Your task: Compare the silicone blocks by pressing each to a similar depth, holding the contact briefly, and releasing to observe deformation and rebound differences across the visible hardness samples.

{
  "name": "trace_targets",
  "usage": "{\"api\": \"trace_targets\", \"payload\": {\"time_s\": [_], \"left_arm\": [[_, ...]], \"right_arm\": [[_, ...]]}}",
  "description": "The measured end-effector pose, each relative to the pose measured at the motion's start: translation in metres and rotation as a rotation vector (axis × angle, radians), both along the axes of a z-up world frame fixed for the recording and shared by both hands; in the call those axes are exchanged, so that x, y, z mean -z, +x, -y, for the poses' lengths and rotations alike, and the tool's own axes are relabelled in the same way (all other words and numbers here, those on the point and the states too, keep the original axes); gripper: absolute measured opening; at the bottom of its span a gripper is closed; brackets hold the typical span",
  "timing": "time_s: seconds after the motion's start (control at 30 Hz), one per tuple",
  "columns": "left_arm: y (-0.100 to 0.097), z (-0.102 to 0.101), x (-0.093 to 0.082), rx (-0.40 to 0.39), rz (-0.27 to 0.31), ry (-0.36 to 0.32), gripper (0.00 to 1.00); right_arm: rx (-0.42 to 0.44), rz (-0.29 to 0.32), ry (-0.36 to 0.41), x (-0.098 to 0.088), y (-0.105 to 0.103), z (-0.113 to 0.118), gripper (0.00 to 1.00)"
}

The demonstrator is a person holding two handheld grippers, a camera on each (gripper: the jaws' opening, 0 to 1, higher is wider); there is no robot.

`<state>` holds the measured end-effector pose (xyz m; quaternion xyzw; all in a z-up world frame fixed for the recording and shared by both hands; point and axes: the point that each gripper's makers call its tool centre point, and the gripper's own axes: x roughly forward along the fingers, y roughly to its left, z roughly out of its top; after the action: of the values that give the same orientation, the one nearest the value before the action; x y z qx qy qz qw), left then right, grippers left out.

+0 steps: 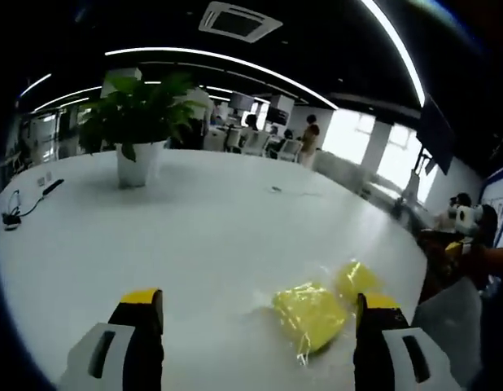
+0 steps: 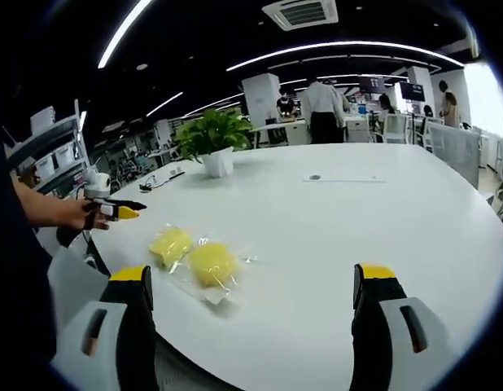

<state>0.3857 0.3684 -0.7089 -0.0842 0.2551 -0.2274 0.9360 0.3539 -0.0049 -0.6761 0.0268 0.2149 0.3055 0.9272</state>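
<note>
Two yellow silicone blocks in clear plastic wrap lie side by side on the white table [image 1: 194, 236]. In the left gripper view the nearer block [image 1: 310, 316] sits just ahead of the right jaw, the other block [image 1: 355, 279] behind it. My left gripper [image 1: 260, 303] is open above the table, touching neither. In the right gripper view one block [image 2: 170, 243] and its neighbour [image 2: 212, 262] lie left of centre on the table [image 2: 333, 236]. My right gripper [image 2: 251, 278] is open, short of them. A hand holds the left gripper [image 2: 113, 210] at the left.
A potted plant [image 1: 137, 122] [image 2: 212, 138] stands farther back on the table. Cables [image 1: 24, 204] lie near the left edge. A flat sheet [image 2: 341, 177] lies mid-table. People stand at desks in the background. The right gripper [image 1: 467, 220] shows past the table's curved edge.
</note>
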Motion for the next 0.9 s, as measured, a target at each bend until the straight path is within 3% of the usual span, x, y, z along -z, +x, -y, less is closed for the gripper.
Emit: {"api": "trace_targets", "payload": {"time_s": [0.07,0.3,0.53,0.9], "left_arm": [[-0.009,0.000,-0.002,-0.001,-0.004,-0.012,1.00],[-0.039,-0.011,-0.015,-0.023,0.024,-0.003,1.00],[-0.045,-0.017,-0.020,-0.035,0.025,0.007,1.00],[-0.044,-0.001,-0.032,-0.003,0.018,0.000,1.00]], "right_arm": [[-0.022,-0.009,-0.033,0.006,0.000,-0.001,0.96],[-0.063,-0.033,-0.036,0.014,-0.001,-0.008,0.96],[-0.067,-0.066,-0.035,0.022,0.001,-0.009,0.96],[-0.068,-0.064,-0.033,0.026,0.002,-0.007,0.96]]}}
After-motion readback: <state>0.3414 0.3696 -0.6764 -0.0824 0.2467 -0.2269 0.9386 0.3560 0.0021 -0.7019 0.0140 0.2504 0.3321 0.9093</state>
